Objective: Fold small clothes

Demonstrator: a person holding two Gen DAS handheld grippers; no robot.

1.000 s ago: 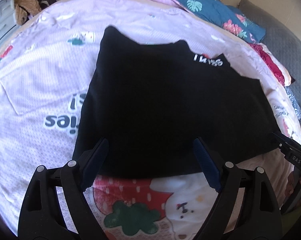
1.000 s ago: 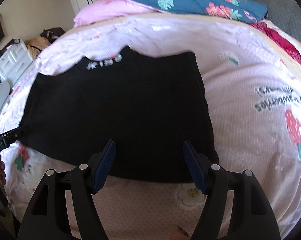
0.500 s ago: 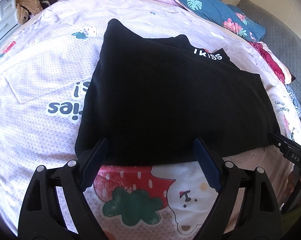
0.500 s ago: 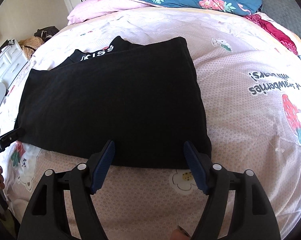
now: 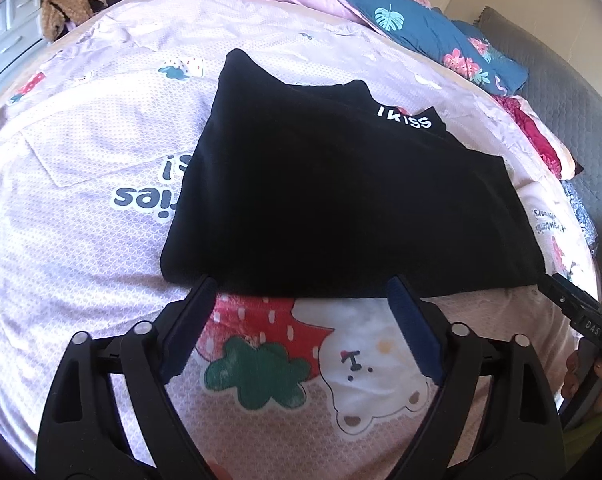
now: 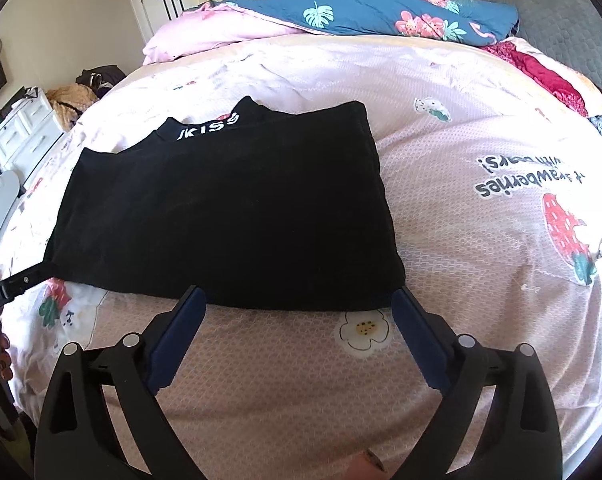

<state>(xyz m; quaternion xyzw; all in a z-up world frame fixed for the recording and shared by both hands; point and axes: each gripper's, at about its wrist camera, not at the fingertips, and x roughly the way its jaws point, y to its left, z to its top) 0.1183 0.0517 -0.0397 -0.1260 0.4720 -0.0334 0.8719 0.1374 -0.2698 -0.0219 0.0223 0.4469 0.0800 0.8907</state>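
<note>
Pink bedsheet (image 6: 441, 208) — one folded black shirt (image 6: 229, 216), two spread tools (image 5: 301, 292) (image 6: 299, 300)

A folded black cotton garment with white "KISS" lettering (image 5: 341, 196) lies flat on the bed's pink strawberry-and-bear printed sheet (image 5: 81, 240). The left gripper (image 5: 301, 292) hovers at its near edge, blue-padded fingers (image 5: 189, 320) spread wide, holding nothing

Bed (image 6: 481, 128) under a pink strawberry-and-bear print sheet (image 5: 81, 240), bearing a folded black garment (image 5: 341, 200) mid-bed and a rumpled blue floral duvet (image 6: 361, 12) at the far edge.
</note>
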